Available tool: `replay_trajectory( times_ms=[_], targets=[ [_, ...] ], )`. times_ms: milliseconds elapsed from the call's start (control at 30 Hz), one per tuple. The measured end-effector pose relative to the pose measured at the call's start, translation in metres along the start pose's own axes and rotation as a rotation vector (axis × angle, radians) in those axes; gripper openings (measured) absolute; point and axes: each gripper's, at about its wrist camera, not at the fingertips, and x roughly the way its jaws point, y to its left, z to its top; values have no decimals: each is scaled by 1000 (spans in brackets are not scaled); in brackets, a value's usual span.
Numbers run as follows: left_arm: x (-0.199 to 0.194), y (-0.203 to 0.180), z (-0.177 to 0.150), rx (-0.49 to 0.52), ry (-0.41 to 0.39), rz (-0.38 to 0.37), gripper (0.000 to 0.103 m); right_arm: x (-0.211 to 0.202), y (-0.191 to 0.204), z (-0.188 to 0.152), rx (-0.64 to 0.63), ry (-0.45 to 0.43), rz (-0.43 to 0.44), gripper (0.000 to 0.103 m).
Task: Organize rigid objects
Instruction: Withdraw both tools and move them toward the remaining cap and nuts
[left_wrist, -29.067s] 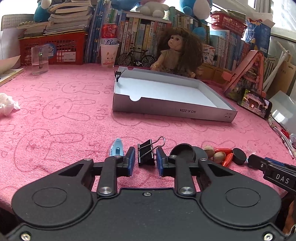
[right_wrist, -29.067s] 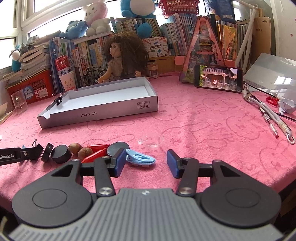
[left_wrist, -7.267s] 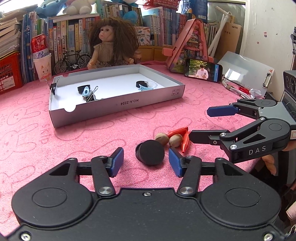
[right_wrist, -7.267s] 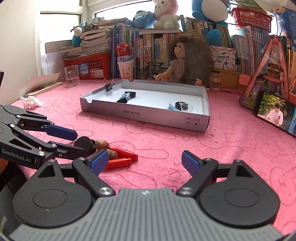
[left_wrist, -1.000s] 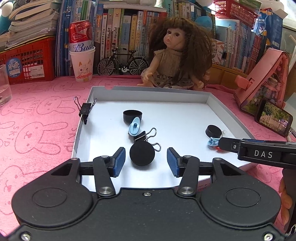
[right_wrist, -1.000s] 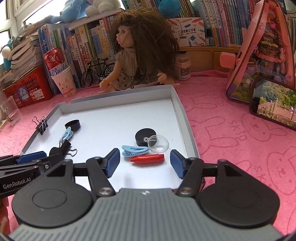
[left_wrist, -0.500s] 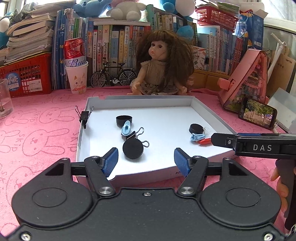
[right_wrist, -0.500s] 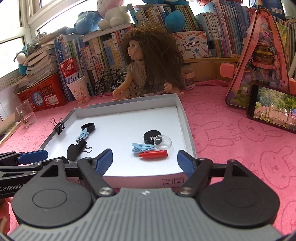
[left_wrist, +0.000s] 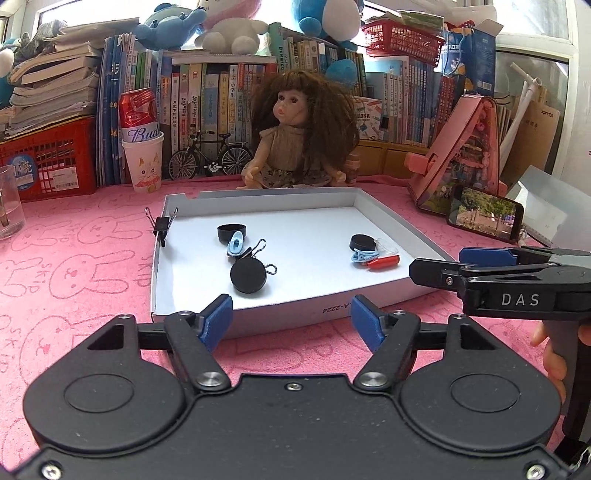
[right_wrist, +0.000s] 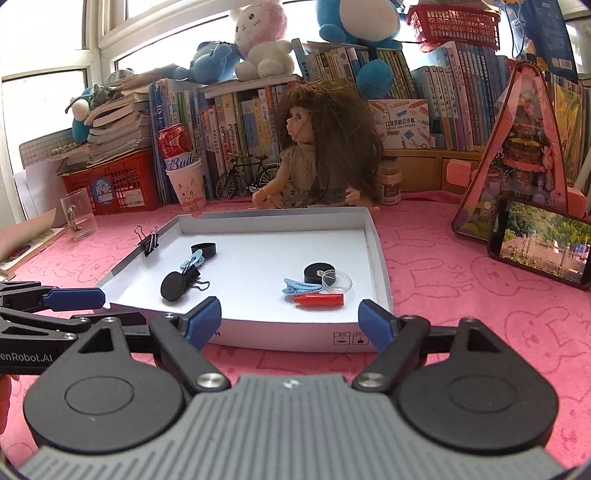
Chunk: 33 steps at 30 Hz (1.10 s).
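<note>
While our left gripper (left_wrist: 291, 319) and right gripper (right_wrist: 290, 319) hang just short of the shallow white cardboard tray (left_wrist: 391, 229) on the pink rabbit-print counter (left_wrist: 74, 266), both sets of jaws are opening with nothing between them. Inside the tray, at ten o'clock from the left gripper, a round black disc (left_wrist: 248, 275) leans on a black binder clip (left_wrist: 255, 251); at one o'clock lie a red plastic cap (left_wrist: 384, 263), a pale blue hair clip (left_wrist: 364, 254) and a black puck (left_wrist: 362, 242).
</note>
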Motion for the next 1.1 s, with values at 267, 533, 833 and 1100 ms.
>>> replay_trajectory(
  times_ms=[267, 533, 833, 1100],
  targets=[
    [-15, -4, -13, 15, -2, -28, 71, -17, 6, -12, -32, -23, 34, 92],
    [-22, -6, -30, 34, 0, -39, 72, -25, 6, -30, -49, -17, 51, 93],
    [-25, -9, -47, 54, 12, -50, 73, -32, 3, -46, -30, 3, 42, 94],
    [-29, -8, -61, 47, 26, -69, 73, -34, 4, -56, -31, 8, 59, 96]
  ],
)
